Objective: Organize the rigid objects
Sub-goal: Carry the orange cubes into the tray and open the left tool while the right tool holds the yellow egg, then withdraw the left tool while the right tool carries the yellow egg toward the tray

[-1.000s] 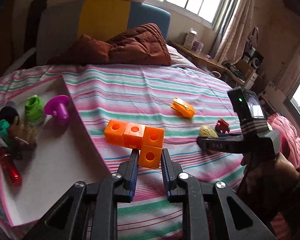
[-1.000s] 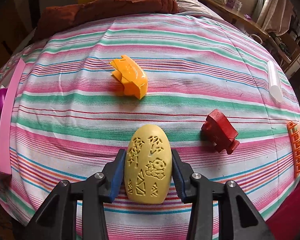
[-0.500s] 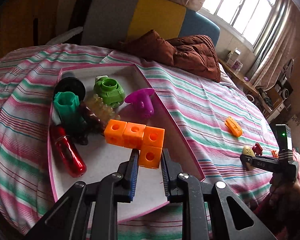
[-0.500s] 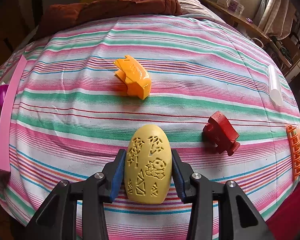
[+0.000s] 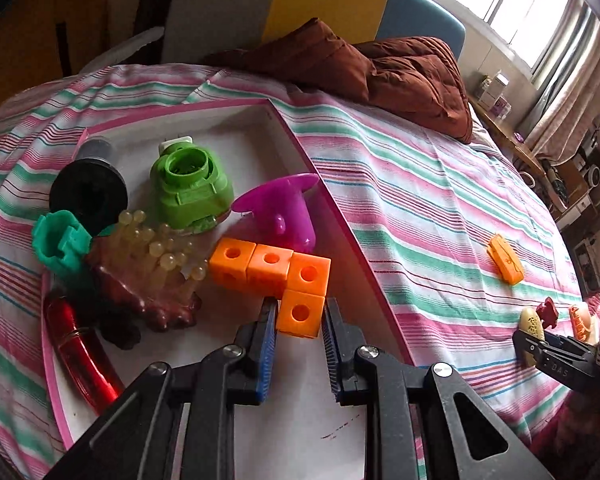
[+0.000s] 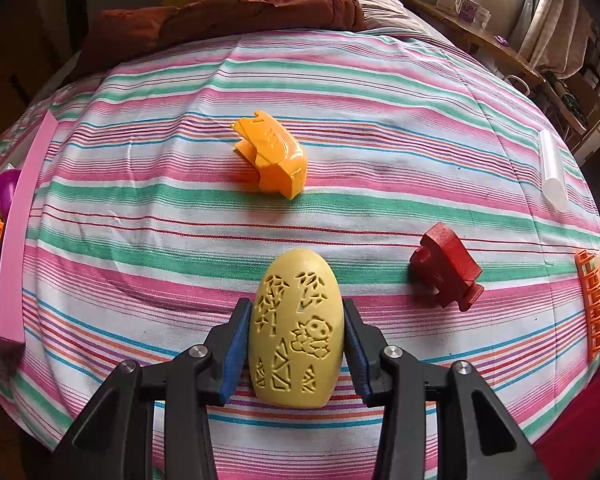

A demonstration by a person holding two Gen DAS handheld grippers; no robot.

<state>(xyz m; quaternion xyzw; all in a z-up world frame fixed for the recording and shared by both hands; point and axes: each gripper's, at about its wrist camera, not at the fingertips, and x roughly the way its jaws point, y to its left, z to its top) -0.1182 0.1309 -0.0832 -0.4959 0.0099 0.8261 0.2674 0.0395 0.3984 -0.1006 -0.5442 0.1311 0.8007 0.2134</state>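
Observation:
My left gripper (image 5: 299, 314) is shut on the lowest cube of an orange L-shaped block piece (image 5: 274, 270) and holds it over the white tray with a pink rim (image 5: 342, 220). My right gripper (image 6: 296, 326) is shut on a yellow carved egg (image 6: 296, 328) low over the striped bed; it also shows in the left wrist view (image 5: 534, 330). An orange shell-shaped toy (image 6: 272, 158) and a red wooden piece (image 6: 446, 270) lie on the sheet ahead of the egg.
The tray holds a green round toy (image 5: 190, 186), a purple mushroom piece (image 5: 282, 210), a black reel (image 5: 88, 194), a teal piece (image 5: 58, 244), a red tube (image 5: 78, 350) and a beaded brown piece (image 5: 148, 276). An orange comb-like toy (image 6: 594, 300) and a clear tube (image 6: 552, 170) lie at right. A brown quilt (image 5: 380, 68) is behind.
My left gripper carried the orange block piece left from over the bedsheet to over the tray and closer to the toys. My right gripper stayed nearly still, holding the egg.

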